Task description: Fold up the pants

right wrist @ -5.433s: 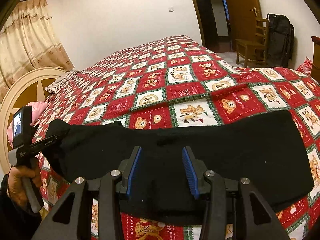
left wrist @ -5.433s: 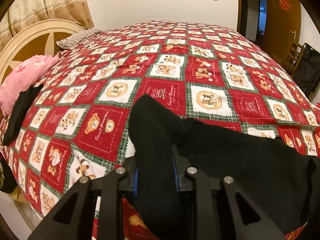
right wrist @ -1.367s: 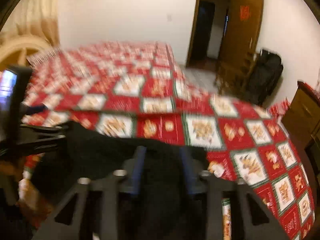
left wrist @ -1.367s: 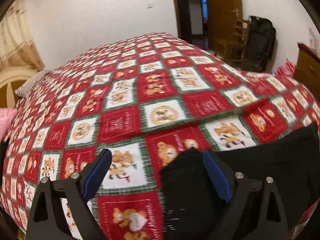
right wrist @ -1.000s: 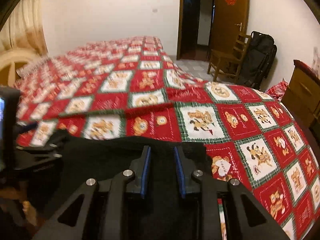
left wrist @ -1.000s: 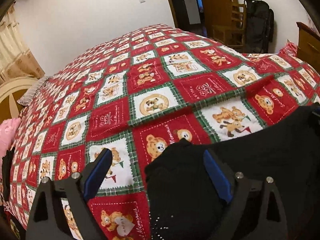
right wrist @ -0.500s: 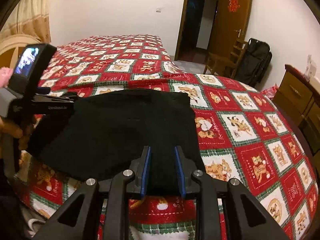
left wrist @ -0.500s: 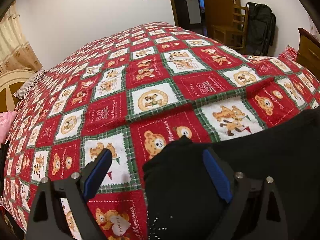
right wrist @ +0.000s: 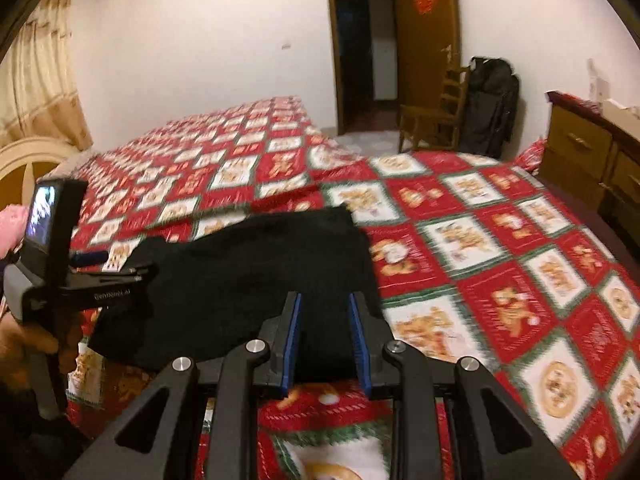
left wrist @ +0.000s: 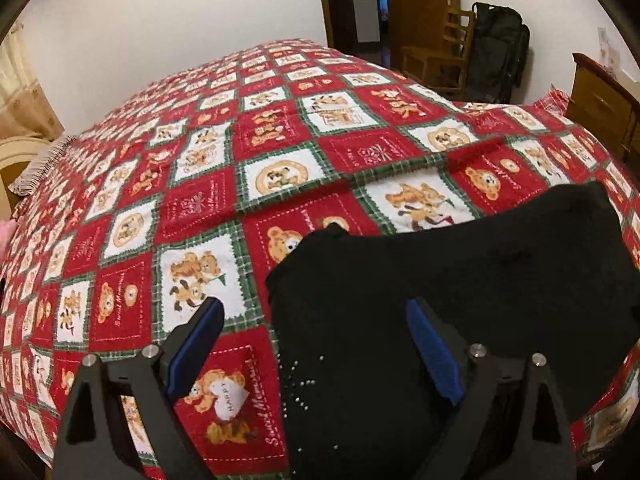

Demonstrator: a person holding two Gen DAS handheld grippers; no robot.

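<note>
Lying folded near the front edge of the bed [right wrist: 500,240], the black pants [right wrist: 256,280] sit as a compact dark block on the red bear-print quilt [left wrist: 200,208]. Beyond the pants, the quilt runs wide and bare toward the far wall, plenty of room that way. Right of the pants, more open quilt reaches the bed's right edge, with a wooden dresser [right wrist: 592,152] past it. Right gripper [right wrist: 326,316] hovers at the pants' near edge, jaws parted only narrowly; the blur makes it hard to say if cloth sits between the pads, though it looks like nothing is pinched. Left gripper [left wrist: 316,312] hangs over the pants' left edge, jaws spread wide, one pad over quilt, the other over black cloth. Behind the bed stand a chair [right wrist: 436,120] and a black bag [right wrist: 488,104].
</note>
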